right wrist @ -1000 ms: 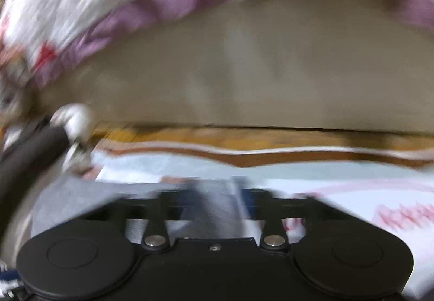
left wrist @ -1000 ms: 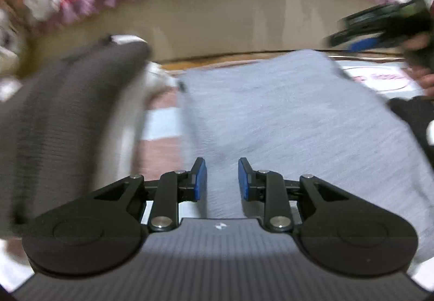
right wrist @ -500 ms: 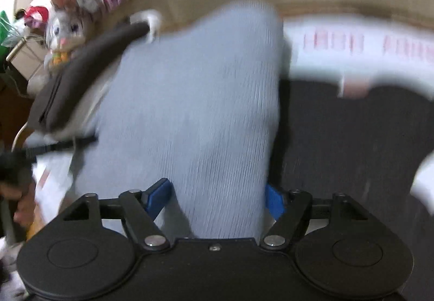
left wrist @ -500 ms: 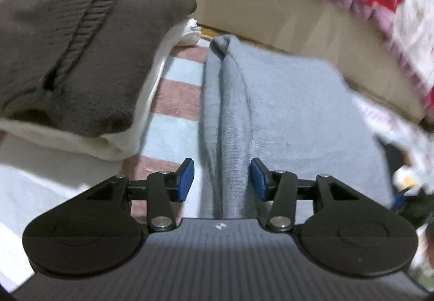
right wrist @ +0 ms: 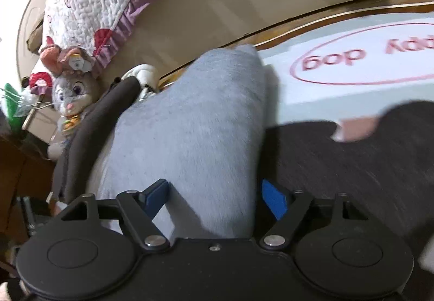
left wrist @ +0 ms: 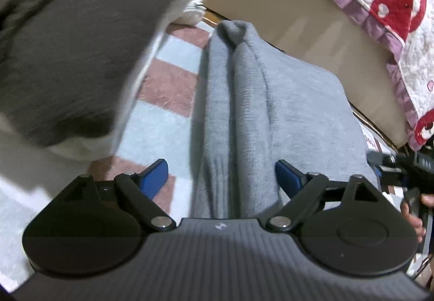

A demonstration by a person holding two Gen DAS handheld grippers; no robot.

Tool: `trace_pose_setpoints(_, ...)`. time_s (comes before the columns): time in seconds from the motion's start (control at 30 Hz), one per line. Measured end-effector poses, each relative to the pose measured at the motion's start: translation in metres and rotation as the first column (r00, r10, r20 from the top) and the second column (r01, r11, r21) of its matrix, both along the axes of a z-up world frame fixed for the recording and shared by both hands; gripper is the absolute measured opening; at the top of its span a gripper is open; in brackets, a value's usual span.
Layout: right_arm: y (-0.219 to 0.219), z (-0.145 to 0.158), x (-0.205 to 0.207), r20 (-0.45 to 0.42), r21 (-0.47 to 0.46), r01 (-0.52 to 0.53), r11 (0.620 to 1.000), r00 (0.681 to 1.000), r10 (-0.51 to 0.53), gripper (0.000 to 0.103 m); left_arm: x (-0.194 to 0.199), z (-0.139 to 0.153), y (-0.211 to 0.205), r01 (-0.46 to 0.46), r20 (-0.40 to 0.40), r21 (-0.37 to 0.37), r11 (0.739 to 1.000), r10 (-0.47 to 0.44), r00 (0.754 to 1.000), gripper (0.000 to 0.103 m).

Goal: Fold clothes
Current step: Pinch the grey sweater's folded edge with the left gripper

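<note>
From the left wrist camera, the left claw [left wrist: 221, 172] stands wide, its blue pads on either side of the near edge of the folded light grey knit sweater [left wrist: 271, 111], not pressing it. The sweater lies flat on a blanket with pink and pale blue checks [left wrist: 168, 84], a rolled fold running along its left side. Just beside it on the left sits a stack with a dark brown knit garment [left wrist: 67, 43] on top of a white one [left wrist: 81, 149]. Behind is a beige bed base under a white quilt with purple frill and red teapots [left wrist: 379, 2]. At the right edge, the right claw [left wrist: 385, 165] reaches the sweater's far side.

From the right wrist camera, the right claw [right wrist: 214, 197] is also spread wide, straddling the grey sweater [right wrist: 195, 132]. A dark garment [right wrist: 352, 165] lies to its right, and a grey plush rabbit [right wrist: 70, 94] sits at the left.
</note>
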State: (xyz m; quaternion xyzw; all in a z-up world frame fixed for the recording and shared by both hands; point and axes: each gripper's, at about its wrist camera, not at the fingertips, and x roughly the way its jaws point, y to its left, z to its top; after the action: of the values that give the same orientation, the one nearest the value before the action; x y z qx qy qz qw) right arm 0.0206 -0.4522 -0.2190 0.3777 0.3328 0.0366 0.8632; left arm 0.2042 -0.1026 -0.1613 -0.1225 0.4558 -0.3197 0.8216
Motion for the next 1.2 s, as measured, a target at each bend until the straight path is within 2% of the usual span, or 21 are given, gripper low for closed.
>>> trace_pose_setpoints(0.07,-0.001,-0.006,0.009,0.012,0.027,-0.015,1.0,1.0,0.014,0.085,0.004,-0.004,-0.006,0.004,-0.017,-0.013,1.0,-0.004,1.0,0.085)
trace_pose_setpoints(0.1,-0.001,-0.009,0.013,0.017,0.04,-0.022,0.999,1.0,0.021,0.085,0.006,-0.004,-0.009,0.031,-0.043,-0.04,0.999,-0.033,0.999,0.061)
trace_pose_setpoints(0.13,-0.002,-0.013,0.017,0.023,0.054,-0.03,0.998,0.999,0.028,0.087,0.006,-0.003,-0.014,0.056,-0.058,-0.042,0.998,-0.059,0.997,0.05)
trace_pose_setpoints(0.17,-0.002,-0.016,0.022,0.03,0.067,-0.037,0.997,0.999,0.035,0.086,0.004,0.001,-0.022,0.069,-0.037,0.006,0.998,-0.069,0.997,0.037)
trace_pose_setpoints(0.2,-0.001,-0.016,0.024,0.038,0.054,-0.049,0.997,0.998,0.047,0.08,0.0,0.01,-0.034,0.094,0.013,0.083,0.992,-0.096,0.995,0.032)
trace_pose_setpoints(0.27,0.005,-0.008,0.023,0.05,-0.019,-0.07,0.997,0.996,0.071,0.066,-0.017,0.032,-0.059,0.132,0.128,0.262,0.956,-0.17,0.977,0.028)
trace_pose_setpoints(0.3,0.008,-0.003,0.022,0.053,-0.052,-0.077,0.996,0.995,0.08,0.059,-0.025,0.039,-0.068,0.134,0.171,0.304,0.943,-0.192,0.966,0.027)
trace_pose_setpoints(0.37,0.014,0.007,0.021,0.06,-0.119,-0.092,0.989,0.993,0.099,0.052,-0.038,0.048,-0.079,0.137,0.24,0.365,0.921,-0.235,0.942,0.027)
trace_pose_setpoints(0.43,0.02,0.017,0.02,0.066,-0.185,-0.105,0.977,0.991,0.119,0.051,-0.042,0.047,-0.085,0.147,0.246,0.396,0.906,-0.259,0.934,0.027)
trace_pose_setpoints(0.5,0.026,0.027,0.019,0.07,-0.25,-0.117,0.961,0.988,0.138,0.052,-0.03,0.038,-0.082,0.132,0.171,0.35,0.927,-0.202,0.964,0.03)
trace_pose_setpoints(0.57,0.032,0.037,0.018,0.073,-0.314,-0.128,0.941,0.985,0.158,0.055,-0.013,0.031,-0.061,0.093,0.08,0.243,0.965,-0.115,0.99,0.036)
trace_pose_setpoints(0.6,0.029,0.037,0.018,0.064,-0.309,-0.126,0.943,0.986,0.153,0.059,-0.007,0.027,-0.055,0.075,0.033,0.19,0.979,-0.082,0.996,0.042)
trace_pose_setpoints(0.7,0.007,0.026,0.021,0.014,-0.169,-0.104,0.98,0.994,0.108,0.063,0.012,0.017,-0.04,0.012,-0.104,0.047,0.999,-0.007,0.995,0.044)
trace_pose_setpoints(0.83,0.002,0.016,0.022,-0.004,-0.096,-0.119,0.988,0.993,0.12,0.073,0.014,0.013,-0.047,0.03,-0.103,0.06,0.998,-0.023,0.994,0.056)
trace_pose_setpoints(0.93,-0.001,0.002,0.02,-0.012,-0.024,-0.127,0.992,0.992,0.127,0.08,0.008,0.015,-0.051,0.047,-0.049,0.092,0.995,-0.043,0.998,0.062)
trace_pose_setpoints(1.03,-0.001,-0.012,0.02,0.038,0.032,-0.127,0.991,0.991,0.125,0.088,0.001,0.018,-0.054,0.063,0.003,0.125,0.99,-0.064,0.998,0.073)
trace_pose_setpoints(1.07,0.002,-0.014,0.019,0.057,0.019,-0.129,0.991,0.99,0.128,0.089,-0.001,0.019,-0.055,0.068,0.021,0.137,0.988,-0.071,0.997,0.073)
trace_pose_setpoints(1.13,0.011,-0.012,0.019,0.075,-0.034,-0.135,0.99,0.988,0.137,0.091,-0.005,0.021,-0.058,0.077,0.056,0.159,0.984,-0.086,0.995,0.057)
trace_pose_setpoints(1.17,0.016,-0.009,0.019,0.079,-0.074,-0.138,0.988,0.986,0.144,0.087,-0.007,0.021,-0.059,0.081,0.073,0.17,0.982,-0.094,0.993,0.043)
trace_pose_setpoints(1.2,0.021,-0.006,0.017,0.088,-0.122,-0.14,0.983,0.985,0.151,0.079,-0.01,0.022,-0.06,0.085,0.09,0.182,0.98,-0.102,0.991,0.035)
